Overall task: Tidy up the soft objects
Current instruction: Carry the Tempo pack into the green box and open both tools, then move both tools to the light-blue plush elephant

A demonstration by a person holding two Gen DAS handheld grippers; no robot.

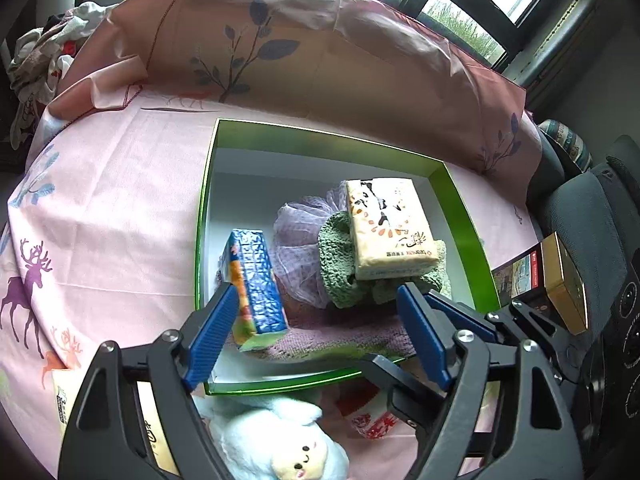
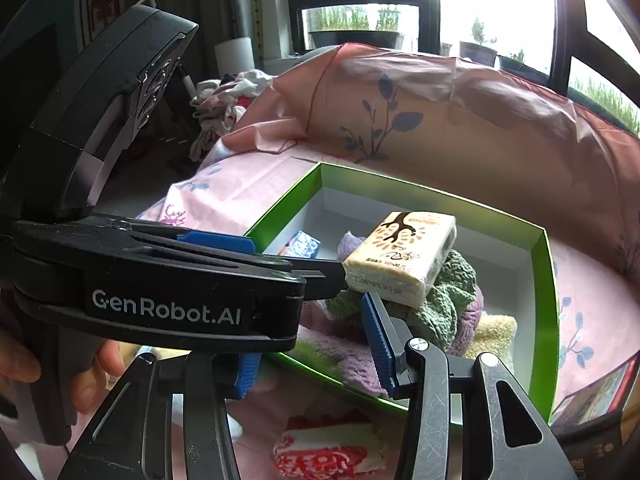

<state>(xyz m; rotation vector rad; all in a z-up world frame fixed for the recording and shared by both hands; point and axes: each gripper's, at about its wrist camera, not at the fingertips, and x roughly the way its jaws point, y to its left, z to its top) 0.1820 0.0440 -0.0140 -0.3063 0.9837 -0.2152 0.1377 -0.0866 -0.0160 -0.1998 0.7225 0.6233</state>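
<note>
Box (image 1: 208, 216) left half bare; blue pack (image 1: 256, 284) leans near left wall.

**My two grippers, up close**

My left gripper (image 1: 316, 316) is matte black, built of flat linkage arms with long triangular cut-outs. Round silver screws sit at each pivot. Its two fingers (image 1: 212, 332) carry blue pads, ribbed in fine ridges across the inner faces.

My right gripper (image 2: 312, 344) is the same make: black struts, silver pivot screws, blue ribbed pads (image 2: 378, 340), with light scuffs on the arms.

From the right wrist view, the left one's side reads "GenRobot.AI" in white letters on black. Above that sits a bulky black housing with a grey panel and small raised buttons. My hand (image 2: 86, 376) shows only as bare fingertips; no sleeve is visible.
</note>
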